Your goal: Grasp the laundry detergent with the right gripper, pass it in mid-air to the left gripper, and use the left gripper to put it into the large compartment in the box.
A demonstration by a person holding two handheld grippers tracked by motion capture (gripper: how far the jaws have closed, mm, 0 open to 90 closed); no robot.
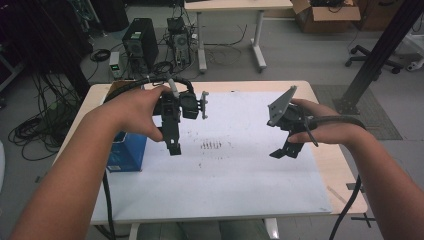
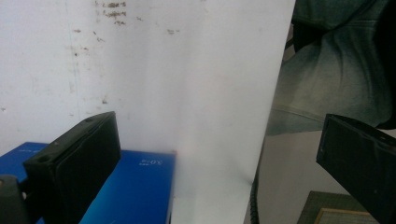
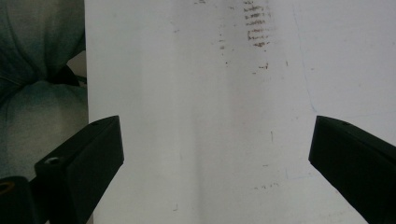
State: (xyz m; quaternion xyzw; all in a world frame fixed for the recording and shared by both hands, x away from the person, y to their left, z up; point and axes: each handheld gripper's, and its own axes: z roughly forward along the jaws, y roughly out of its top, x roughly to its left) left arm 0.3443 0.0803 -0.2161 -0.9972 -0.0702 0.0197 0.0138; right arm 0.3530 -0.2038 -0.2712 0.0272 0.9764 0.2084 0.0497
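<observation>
A person holds a black gripper in each hand above a white sheet (image 1: 235, 175) that covers the table. My left gripper (image 1: 173, 148) points down just right of a blue box (image 1: 127, 152) at the sheet's left edge. In the left gripper view its jaws stand wide apart and open (image 2: 217, 135), nothing between them, with the blue box (image 2: 135, 186) low on the left. My right gripper (image 1: 286, 151) hovers over the sheet's right half. It is open (image 3: 215, 140) over bare sheet. Dark smudge marks (image 1: 211, 145) lie between the two grippers.
The wooden table (image 1: 345, 170) shows around the sheet. On the floor beyond it stand computer towers (image 1: 140, 42), tangled cables (image 1: 30, 132), a second table (image 1: 230, 30), a cardboard box (image 1: 325, 15) and a chair base (image 1: 375, 60). A black post (image 1: 380, 55) leans at right.
</observation>
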